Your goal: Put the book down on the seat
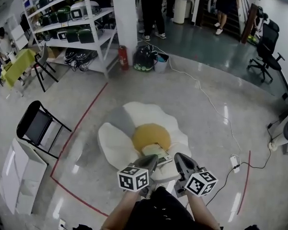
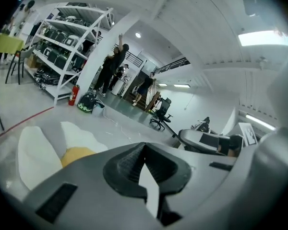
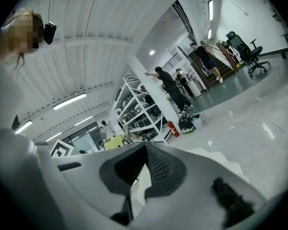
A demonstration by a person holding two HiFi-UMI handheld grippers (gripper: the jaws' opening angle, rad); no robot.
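Note:
The seat (image 1: 113, 143) is a flower-shaped floor cushion with white petals and a yellow centre (image 1: 149, 134). A thin pale book (image 1: 158, 151) lies at the near side of the yellow centre. Just behind it, my left gripper (image 1: 152, 158) and right gripper (image 1: 177, 156) hover side by side with their tips at the book's near edge. Whether they touch it is hidden. In the left gripper view the jaws (image 2: 144, 145) are shut tip to tip, and the seat (image 2: 33, 152) shows at lower left. In the right gripper view the jaws (image 3: 145, 145) are also shut. No book sticks out past either pair.
A black folding chair (image 1: 36, 123) and a white cabinet (image 1: 19, 181) stand at the left, inside a red floor line (image 1: 81, 123). Shelving (image 1: 72, 23), a fire extinguisher (image 1: 123, 57) and standing people (image 1: 151, 8) are at the back. A power strip (image 1: 234, 161) with its cable lies to the right.

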